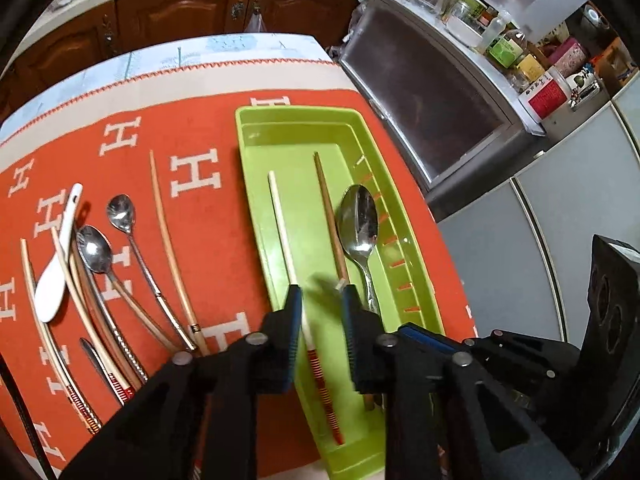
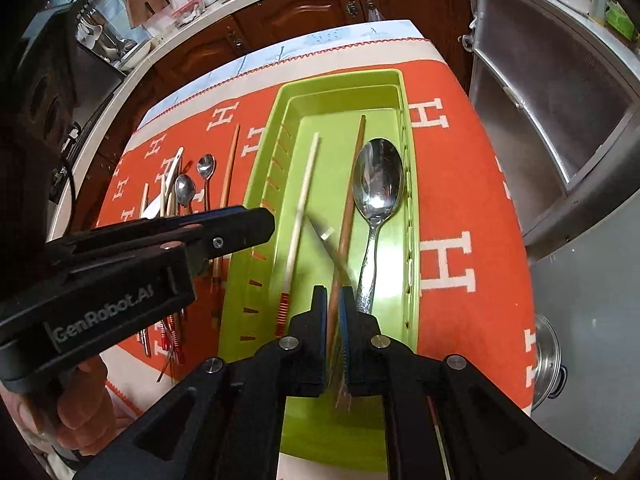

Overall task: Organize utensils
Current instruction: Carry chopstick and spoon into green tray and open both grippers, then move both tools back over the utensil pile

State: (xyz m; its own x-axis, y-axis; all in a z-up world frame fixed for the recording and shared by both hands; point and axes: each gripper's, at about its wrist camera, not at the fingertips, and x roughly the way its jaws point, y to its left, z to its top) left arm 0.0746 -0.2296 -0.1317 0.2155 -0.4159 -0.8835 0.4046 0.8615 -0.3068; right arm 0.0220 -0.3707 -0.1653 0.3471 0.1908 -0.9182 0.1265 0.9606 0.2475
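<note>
While right gripper [image 2: 331,300] fingers pinch brown chopstick [image 2: 352,196] in green tray [image 2: 412,240] beside white chopstick [image 2: 306,184] and large spoon [image 2: 378,184], left gripper [image 1: 322,300] fingers open, apparently empty; loose utensils [image 1: 100,272] left on table [image 1: 208,248].

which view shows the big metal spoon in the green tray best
The right wrist view: the big metal spoon lies unobstructed in the green tray, bowl and most of the handle visible. In the left wrist view its bowl shows, but the left tongs cover the handle.

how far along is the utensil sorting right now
Done: a white chopstick and a large spoon lie in the green tray. In hand: the right hand-held gripper pinches a brown chopstick over the tray; the left hand-held gripper is open. Left: the spoons and chopsticks on the orange cloth.
</note>
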